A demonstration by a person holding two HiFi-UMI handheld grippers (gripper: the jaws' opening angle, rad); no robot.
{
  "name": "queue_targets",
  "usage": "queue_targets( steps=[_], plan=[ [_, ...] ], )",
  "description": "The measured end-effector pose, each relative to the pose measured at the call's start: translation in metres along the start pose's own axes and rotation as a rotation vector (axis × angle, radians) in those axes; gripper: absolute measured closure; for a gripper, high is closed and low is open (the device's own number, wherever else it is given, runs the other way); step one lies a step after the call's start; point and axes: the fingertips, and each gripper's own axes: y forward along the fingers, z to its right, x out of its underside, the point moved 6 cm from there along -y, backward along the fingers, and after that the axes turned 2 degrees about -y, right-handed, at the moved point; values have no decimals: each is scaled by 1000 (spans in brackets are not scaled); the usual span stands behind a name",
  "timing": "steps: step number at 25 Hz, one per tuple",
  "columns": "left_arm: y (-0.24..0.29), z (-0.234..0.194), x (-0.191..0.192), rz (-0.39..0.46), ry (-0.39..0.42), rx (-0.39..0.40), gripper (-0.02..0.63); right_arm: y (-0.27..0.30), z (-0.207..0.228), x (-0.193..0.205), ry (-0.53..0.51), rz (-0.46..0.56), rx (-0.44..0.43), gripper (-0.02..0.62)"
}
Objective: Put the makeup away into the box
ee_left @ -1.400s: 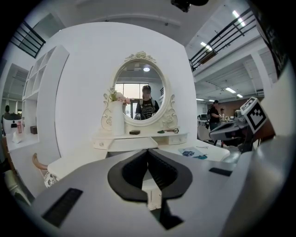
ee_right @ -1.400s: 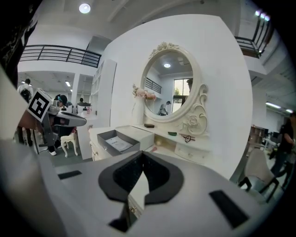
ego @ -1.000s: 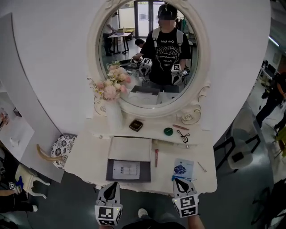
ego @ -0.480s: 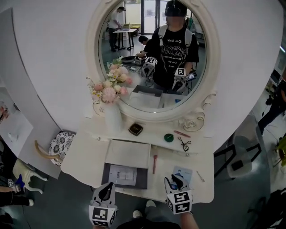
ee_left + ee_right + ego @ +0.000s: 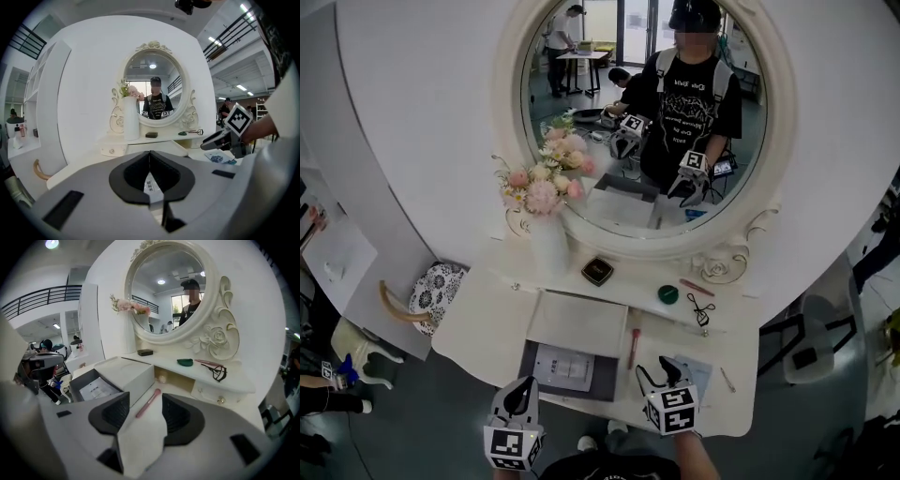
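Observation:
The open dark grey box (image 5: 567, 367) with a white card inside lies at the vanity's front, its white lid (image 5: 578, 323) behind it. A pink brush (image 5: 634, 347) lies right of the box. My right gripper (image 5: 659, 369) is open, its jaws just having opened, with nothing between them; the brush (image 5: 148, 402) lies on the table just beyond the gap. It partly covers a blue-printed packet (image 5: 696, 371). My left gripper (image 5: 522, 388) is shut and empty at the table's front edge, near the box. On the shelf lie a dark compact (image 5: 597, 271), a green compact (image 5: 668, 294), a pink pencil (image 5: 697, 287) and an eyelash curler (image 5: 703, 311).
A white vase of pink flowers (image 5: 546, 230) stands at the shelf's left under the oval mirror (image 5: 642, 112). A thin stick (image 5: 727, 380) lies near the table's right edge. A patterned stool (image 5: 431, 300) stands left of the vanity, a chair (image 5: 811, 352) to the right.
My right gripper has moved forward over the table's front, toward the brush, and its jaws have opened from shut. The left gripper has shifted slightly and stays shut.

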Motion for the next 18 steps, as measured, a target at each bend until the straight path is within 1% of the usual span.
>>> queue_targets(
  steps=[4, 7, 11, 15, 18],
  plan=[
    [-5, -11, 3, -7, -39, -59, 591, 16, 1, 0, 19, -41, 0, 379],
    [-7, -17, 4, -6, -48, -94, 591, 29, 6, 0, 48, -68, 1, 382],
    [-8, -23, 9, -13, -91, -148, 591, 45, 10, 1, 67, -111, -7, 408],
    [-7, -25, 7, -10, -103, -162, 591, 62, 6, 6, 59, -159, -29, 408],
    [-6, -28, 6, -12, -103, -176, 591, 71, 7, 7, 54, -180, -25, 419]
  ],
)
